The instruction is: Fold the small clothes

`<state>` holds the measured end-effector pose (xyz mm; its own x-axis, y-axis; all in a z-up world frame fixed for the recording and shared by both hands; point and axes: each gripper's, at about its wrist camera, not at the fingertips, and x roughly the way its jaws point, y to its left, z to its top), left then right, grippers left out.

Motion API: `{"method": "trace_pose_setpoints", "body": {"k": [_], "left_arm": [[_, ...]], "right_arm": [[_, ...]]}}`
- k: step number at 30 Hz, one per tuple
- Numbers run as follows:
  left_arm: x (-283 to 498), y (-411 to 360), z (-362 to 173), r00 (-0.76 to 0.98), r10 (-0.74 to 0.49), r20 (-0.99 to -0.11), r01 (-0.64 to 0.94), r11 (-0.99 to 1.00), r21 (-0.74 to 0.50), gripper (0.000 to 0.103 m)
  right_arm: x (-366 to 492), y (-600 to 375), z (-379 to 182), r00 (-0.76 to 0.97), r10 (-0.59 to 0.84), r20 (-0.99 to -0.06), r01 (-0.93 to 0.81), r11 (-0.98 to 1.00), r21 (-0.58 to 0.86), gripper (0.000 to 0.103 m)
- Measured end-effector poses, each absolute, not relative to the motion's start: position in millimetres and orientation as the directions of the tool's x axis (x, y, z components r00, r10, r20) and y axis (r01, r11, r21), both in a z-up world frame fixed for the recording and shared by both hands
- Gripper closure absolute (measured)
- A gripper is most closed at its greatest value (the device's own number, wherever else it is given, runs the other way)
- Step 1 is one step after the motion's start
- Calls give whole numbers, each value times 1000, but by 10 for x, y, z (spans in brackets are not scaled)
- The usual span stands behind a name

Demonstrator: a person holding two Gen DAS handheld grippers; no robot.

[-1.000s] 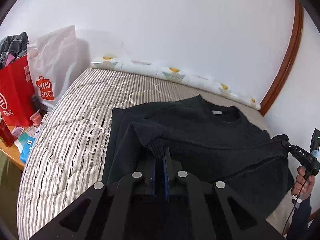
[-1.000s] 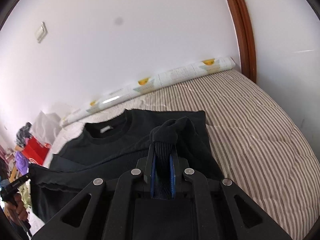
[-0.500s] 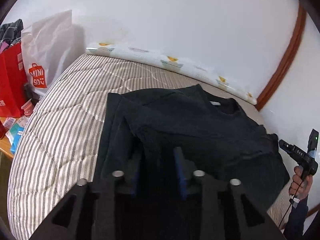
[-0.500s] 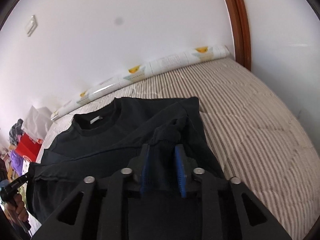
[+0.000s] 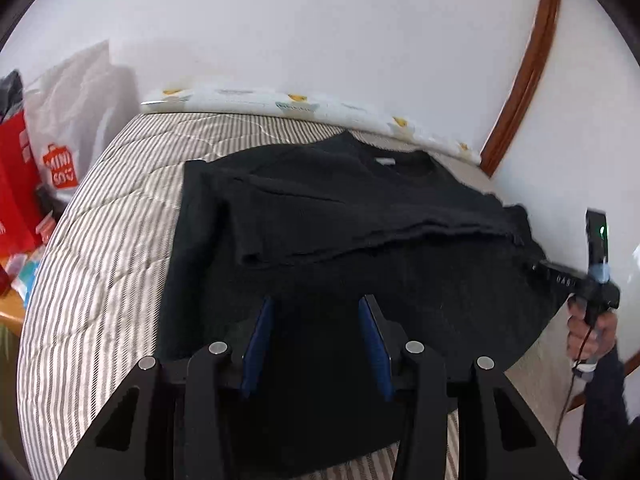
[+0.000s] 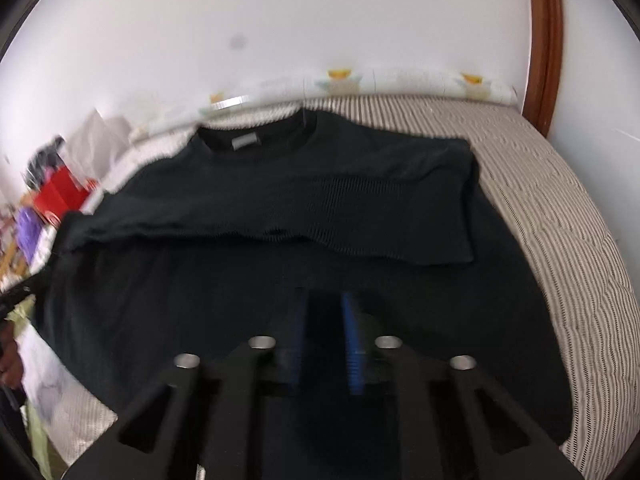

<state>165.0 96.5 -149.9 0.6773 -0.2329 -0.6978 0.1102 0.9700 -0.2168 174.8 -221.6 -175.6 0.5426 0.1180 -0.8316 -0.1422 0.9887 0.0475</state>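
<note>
white plastic bag (image 5: 76,120) and red bag (image 5: 14,184) stand beside the striped mattress (image 5: 100,248).

— Where does the sweater (image 5: 360,208) lie?
— Flat on the mattress (image 5: 100,248), collar toward the far wall, both sleeves folded across its chest, a rolled sheet (image 5: 304,106) behind it

— And beside the bed?
— Shopping bags (image 5: 60,136) stand at its left edge, a door frame (image 5: 524,68) at the far right

A black sweater (image 5: 360,216) lies spread across the striped mattress (image 5: 100,248).
</note>
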Motion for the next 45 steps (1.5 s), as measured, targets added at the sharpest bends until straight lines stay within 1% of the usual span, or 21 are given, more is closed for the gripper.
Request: {"method": "trace_pose_setpoints", "body": {"k": [3,5,8,9,13,18,21,25,27,28,29,30,31,32,33,35,36,37,39,45], "left_arm": [[1822,868,-1572,648,-228,-727,105,972,-211,61],[1929,814,-1605,640,-191,-744,90,981,-175,61],[2050,795,-1591,645,-179,-743,74,982,-173,61],[2085,797,-1583,647,-181,-740,72,982,-177,61],[2324,769,-1573,660,-179,-730,66,981,-181,61],[2641,808,-1567,668,-156,-728,31,983,-182,61],[2774,900,-1510,679,-137,-721,4,983,-182,61],[2832,1093,-1465,689,-104,-718,-38,983,-180,61],[2822,1178,-1477,684,-97,-723,-45,984,-174,61],[2815,1217,-1488,682,-91,-726,-48,985,-168,61],[2819,1233,-1496,681,-89,-727,-48,985,-165,61],[2823,1249,-1505,680,-85,-729,-48,986,-159,61],[2830,1271,-1521,678,-76,-731,-52,987,-150,61],[2851,1279,-1538,677,-70,-733,-56,988,-146,61],[2864,1295,-1551,675,-65,-735,-61,988,-143,61],[2894,1328,-1584,667,-66,-742,-69,986,-149,61],[2894,1345,-1591,664,-71,-744,-67,986,-153,61],[2904,1356,-1606,659,-76,-749,-60,986,-153,61],[2921,1362,-1626,651,-67,-756,-54,990,-134,61],[3007,1346,-1670,641,-74,-764,-28,992,-119,61]], "right_arm": [[1827,-2172,-1762,536,106,-838,-138,990,37,89],[1921,-2144,-1797,514,98,-852,-136,990,31,89],[2034,-2103,-1812,515,78,-853,-126,992,14,89],[2077,-2094,-1804,521,69,-851,-116,993,9,91],[2337,-2082,-1762,532,66,-844,-110,994,8,92],[2687,-2140,-1669,551,69,-832,-99,995,17,92],[2867,-2166,-1624,544,96,-834,-106,993,45,92],[2945,-2130,-1539,561,127,-818,-145,988,54,92],[2932,-2092,-1441,583,144,-799,-193,981,36,92],[2917,-2090,-1387,604,143,-784,-202,979,23,88],[2906,-2102,-1316,633,126,-764,-190,982,5,85],[2909,-2121,-1238,655,109,-748,-172,985,-7,79],[2923,-2159,-1150,668,118,-735,-160,987,12,73],[2933,-2203,-1082,673,133,-727,-151,988,41,70],[2941,-2225,-1046,674,135,-726,-147,988,48,65],[2912,-2252,-1007,675,104,-730,-149,989,2,62],[2880,-2271,-1010,677,81,-731,-144,989,-25,58],[2854,-2300,-1024,678,69,-732,-141,989,-36,52],[2830,-2375,-1117,666,59,-744,-135,990,-43,46],[3108,-2561,-1567,577,-30,-816,-64,995,-82,46]]}}
